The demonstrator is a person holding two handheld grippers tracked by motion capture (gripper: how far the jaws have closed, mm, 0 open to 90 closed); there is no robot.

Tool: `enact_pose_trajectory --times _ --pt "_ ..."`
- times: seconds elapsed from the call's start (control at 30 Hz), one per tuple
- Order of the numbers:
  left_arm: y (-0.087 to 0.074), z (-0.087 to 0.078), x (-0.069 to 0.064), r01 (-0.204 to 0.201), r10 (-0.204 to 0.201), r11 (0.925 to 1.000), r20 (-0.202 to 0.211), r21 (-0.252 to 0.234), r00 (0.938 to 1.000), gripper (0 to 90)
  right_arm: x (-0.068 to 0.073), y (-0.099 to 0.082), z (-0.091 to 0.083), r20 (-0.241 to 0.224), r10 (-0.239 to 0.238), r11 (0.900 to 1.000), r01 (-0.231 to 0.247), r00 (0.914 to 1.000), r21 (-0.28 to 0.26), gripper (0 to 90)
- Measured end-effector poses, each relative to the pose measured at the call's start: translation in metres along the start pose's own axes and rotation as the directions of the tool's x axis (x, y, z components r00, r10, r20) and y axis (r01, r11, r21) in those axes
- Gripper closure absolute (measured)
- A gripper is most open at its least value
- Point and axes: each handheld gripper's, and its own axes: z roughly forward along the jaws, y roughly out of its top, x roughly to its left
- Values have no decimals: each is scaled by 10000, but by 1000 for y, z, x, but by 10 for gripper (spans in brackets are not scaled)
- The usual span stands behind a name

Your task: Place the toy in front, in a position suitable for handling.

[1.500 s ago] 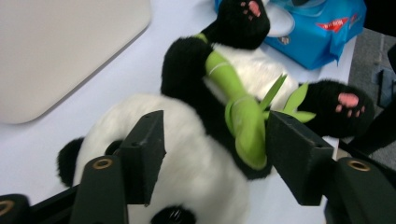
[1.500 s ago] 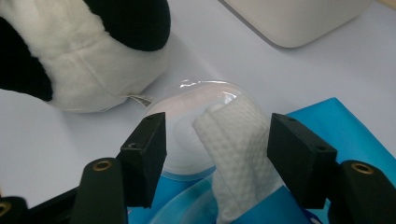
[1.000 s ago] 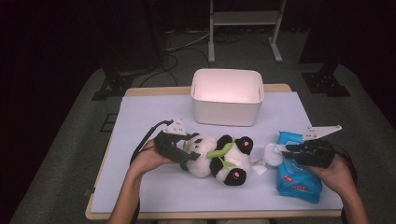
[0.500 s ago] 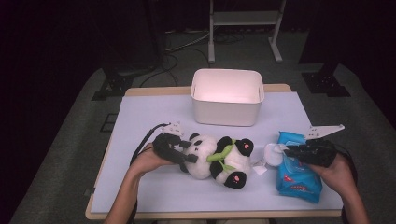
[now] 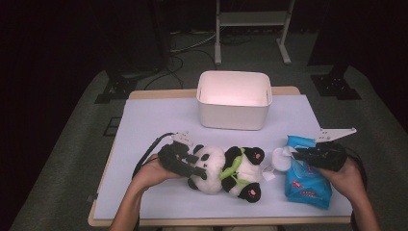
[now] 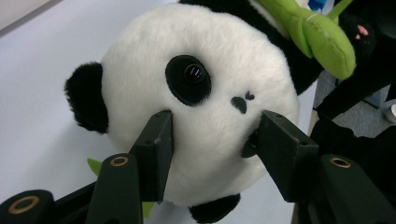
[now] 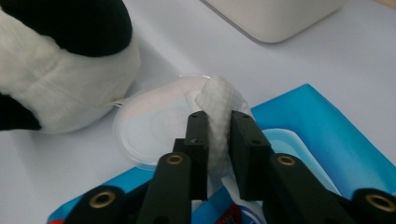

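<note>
Nearest, at the bench's front edge: two forearms, cut off by the bottom of the high view. Left tongs (image 5: 198,169) just closing, now clamped on the head of a fluffy black-and-white plush panda (image 5: 226,171), one pad against each cheek; lower part of the face hidden behind those pads in the left gripper view, one glossy eye and a small stitched nose visible above them. Panda lying on its side on the pale lilac bench cover (image 5: 154,120), near the front, between the two hands; green plush bamboo stalk (image 5: 232,167) across its chest, pink pads on the black feet, a small white tag by one foot, too small to read. To the right, right tongs (image 5: 294,155) also just closing, now pinched on a white textured wet wipe (image 7: 218,116) standing up out of a soft blue plastic wipes packet (image 5: 308,185); round clear lid flap (image 7: 154,126) lying open, just beside the panda's leg. Red-and-white print on the packet, partly covered by the hand and too blurred to read. Farther back, well apart from both: white rounded rectangular plastic bin (image 5: 234,100), upright, interior floor not visible. Beyond the bench, dark floor, cables and a metal stand, hard to make out.
</note>
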Motion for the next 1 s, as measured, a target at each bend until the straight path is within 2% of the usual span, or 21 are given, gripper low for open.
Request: enact_pose_trajectory --times 0.03,0.13,0.17,0.27,0.47,0.63,0.87,1.0 --pt "-1 3 0 -48 53 9998 -271 178 9996 418 0 1 -1 -28 -13 10000 13 10000 2 835" --pt "-3 6 0 -211 214 9997 -411 77 9989 378 1 1 -2 -54 -58 10000 58 10000 -16 860" --pt "-3 7 0 -424 427 9991 -501 71 9978 371 2 1 -2 -64 -85 10000 85 9999 -41 864" --pt "-5 9 1 -644 641 9979 -612 -29 9961 339 2 3 -4 -64 -178 9998 177 9998 -100 869" --pt "-8 11 1 -744 725 9970 -737 -232 9946 299 2 6 -7 -137 -69 9998 66 9999 -205 872" --pt "-14 13 1 -901 853 9939 -753 -629 9935 282 1 10 -12 -160 -7 9996 3 9999 -268 879" --pt "-16 13 0 -916 859 9931 -789 -726 9932 279 2 19 -19 -202 64 9987 -74 9998 -512 880" --pt "-16 13 0 -943 883 9928 -801 -744 9929 277 4 26 -23 -211 -56 9984 44 9998 -569 879"
